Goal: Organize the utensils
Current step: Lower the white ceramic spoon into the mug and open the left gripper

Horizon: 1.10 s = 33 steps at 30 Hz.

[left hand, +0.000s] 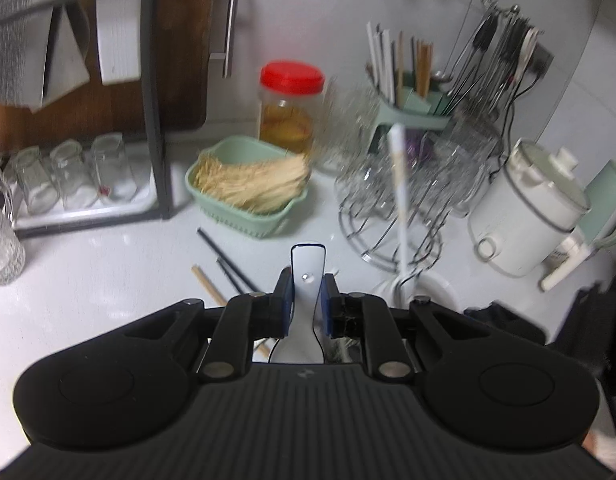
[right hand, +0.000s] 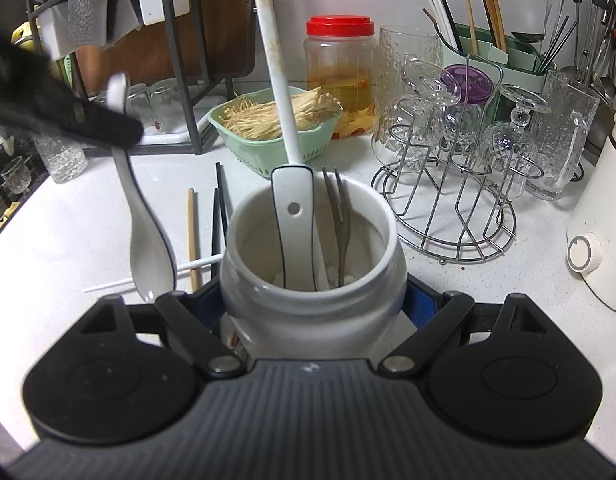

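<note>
White countertop [right hand: 68, 240], crowded kitchen corner; we clamp the right gripper [right hand: 313, 304] around the white jar [right hand: 311, 280], which already holds a white spoon [right hand: 294, 216], a fork [right hand: 339, 216] and a long white ladle [right hand: 274, 64]. Our left gripper [left hand: 306, 300] pinches a second spoon [right hand: 142, 224] by its handle, lifted beside the jar — not yet in; chopsticks [right hand: 218, 208] lie loose on the counter. We judge the task partly done.
</note>
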Tool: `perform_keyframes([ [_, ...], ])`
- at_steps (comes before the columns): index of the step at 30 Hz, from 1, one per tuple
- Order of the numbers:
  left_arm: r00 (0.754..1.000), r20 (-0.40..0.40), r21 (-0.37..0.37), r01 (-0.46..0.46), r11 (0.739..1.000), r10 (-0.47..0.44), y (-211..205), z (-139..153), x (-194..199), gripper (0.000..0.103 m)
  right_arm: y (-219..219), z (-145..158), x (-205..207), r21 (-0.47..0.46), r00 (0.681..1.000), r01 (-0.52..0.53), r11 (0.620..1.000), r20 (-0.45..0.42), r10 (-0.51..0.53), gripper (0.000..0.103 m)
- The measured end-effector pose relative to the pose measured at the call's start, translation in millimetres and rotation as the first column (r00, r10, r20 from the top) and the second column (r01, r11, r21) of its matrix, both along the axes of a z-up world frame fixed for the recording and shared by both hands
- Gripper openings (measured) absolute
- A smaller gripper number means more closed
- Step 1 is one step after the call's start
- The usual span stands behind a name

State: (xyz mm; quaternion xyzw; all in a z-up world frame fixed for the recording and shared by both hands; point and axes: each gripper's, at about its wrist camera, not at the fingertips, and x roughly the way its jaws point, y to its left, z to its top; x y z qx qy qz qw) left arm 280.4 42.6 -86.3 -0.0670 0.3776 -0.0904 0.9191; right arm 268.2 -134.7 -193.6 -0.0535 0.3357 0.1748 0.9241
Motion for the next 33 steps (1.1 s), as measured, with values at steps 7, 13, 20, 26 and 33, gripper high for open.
perform_keyframes([
  [7,0.997,0.069,-0.070,0.037,0.997,-0.032,-13.4,45.6,3.0,0.017,2.6,0.7,-1.0,0.000,1.000,-0.010,1.000,-0.002,0.010,0.091],
  [13,0.988,0.114,-0.077,0.110,0.991,-0.101,-36.5,64.7,3.2,0.017,3.4,0.4,-1.2,0.001,1.000,-0.017,1.000,-0.003,0.017,0.091],
  [20,0.983,0.082,-0.045,0.170,0.985,-0.165,-60.3,47.9,14.4,0.017,2.3,0.4,-1.4,0.004,1.000,-0.020,1.000,-0.005,0.020,0.091],
  [26,0.977,0.014,0.002,0.213,0.977,-0.213,-72.7,30.5,17.7,0.017,1.7,-0.3,-2.4,0.010,1.000,-0.021,1.000,-0.001,0.021,0.091],
  [33,0.967,-0.095,0.016,0.241,0.970,-0.238,-75.5,11.0,24.8,0.017,0.8,-0.8,-3.1,0.015,1.000,-0.028,1.000,0.006,0.028,0.091],
])
